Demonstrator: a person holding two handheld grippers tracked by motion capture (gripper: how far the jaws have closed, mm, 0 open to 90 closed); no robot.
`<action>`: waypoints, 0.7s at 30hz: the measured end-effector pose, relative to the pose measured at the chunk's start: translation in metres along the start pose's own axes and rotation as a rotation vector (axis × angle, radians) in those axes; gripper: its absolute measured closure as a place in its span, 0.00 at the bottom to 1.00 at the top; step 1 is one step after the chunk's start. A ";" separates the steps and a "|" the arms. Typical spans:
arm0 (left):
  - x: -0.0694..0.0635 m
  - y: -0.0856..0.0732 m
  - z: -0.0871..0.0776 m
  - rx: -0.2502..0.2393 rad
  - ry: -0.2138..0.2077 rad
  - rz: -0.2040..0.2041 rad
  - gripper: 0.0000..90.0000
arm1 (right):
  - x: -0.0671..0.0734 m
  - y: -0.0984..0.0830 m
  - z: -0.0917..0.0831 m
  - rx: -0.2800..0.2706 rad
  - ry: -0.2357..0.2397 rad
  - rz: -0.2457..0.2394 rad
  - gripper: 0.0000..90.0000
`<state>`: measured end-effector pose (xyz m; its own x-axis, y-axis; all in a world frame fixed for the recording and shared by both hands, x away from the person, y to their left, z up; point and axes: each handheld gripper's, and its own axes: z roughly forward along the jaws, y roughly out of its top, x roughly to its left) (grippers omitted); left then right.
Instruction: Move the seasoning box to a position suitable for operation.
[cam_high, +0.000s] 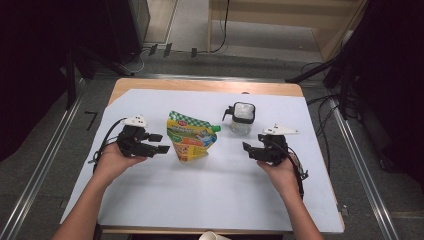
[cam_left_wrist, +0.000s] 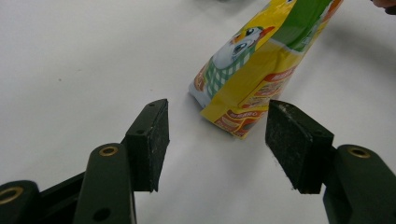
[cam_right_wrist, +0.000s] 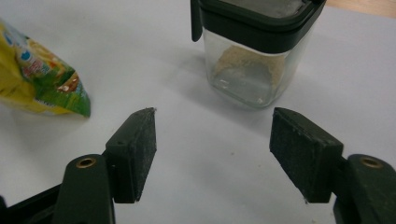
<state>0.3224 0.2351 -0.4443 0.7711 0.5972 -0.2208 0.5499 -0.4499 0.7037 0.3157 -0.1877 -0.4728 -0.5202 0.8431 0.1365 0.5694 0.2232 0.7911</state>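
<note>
A yellow and green spouted pouch (cam_high: 192, 137) lies on the white sheet (cam_high: 210, 190) in the middle of the table. To its right stands a small clear jar (cam_high: 241, 119) with a black flip lid and a little powder inside. My left gripper (cam_high: 162, 143) rests just left of the pouch, open and aimed at it. In the left gripper view the pouch's bottom corner (cam_left_wrist: 243, 102) lies just ahead of the empty gap of the left gripper (cam_left_wrist: 218, 135). My right gripper (cam_high: 246, 149) sits in front of the jar, open. In the right gripper view the jar (cam_right_wrist: 252, 60) stands beyond the spread jaws of the right gripper (cam_right_wrist: 214, 135).
The white sheet covers a wooden table (cam_high: 210, 86), with a strip of wood showing along the back edge. A paper cup rim (cam_high: 212, 235) pokes in at the near edge. Metal rails (cam_high: 45, 165) run along both sides, and cables (cam_high: 320, 120) trail at the right.
</note>
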 end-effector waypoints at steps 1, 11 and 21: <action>0.000 0.000 0.000 0.000 0.000 0.000 0.45 | 0.000 0.000 0.000 0.000 0.000 0.000 0.35; -0.002 -0.001 -0.002 -0.006 -0.001 0.001 0.45 | -0.001 0.015 0.027 -0.009 -0.110 0.078 0.21; -0.002 -0.001 0.001 0.013 -0.002 0.008 0.46 | 0.000 0.031 0.049 -0.012 -0.164 0.128 0.14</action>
<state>0.3203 0.2337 -0.4454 0.7764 0.5919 -0.2166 0.5477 -0.4636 0.6965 0.3647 -0.1569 -0.4777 -0.3331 0.9327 0.1379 0.6156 0.1044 0.7811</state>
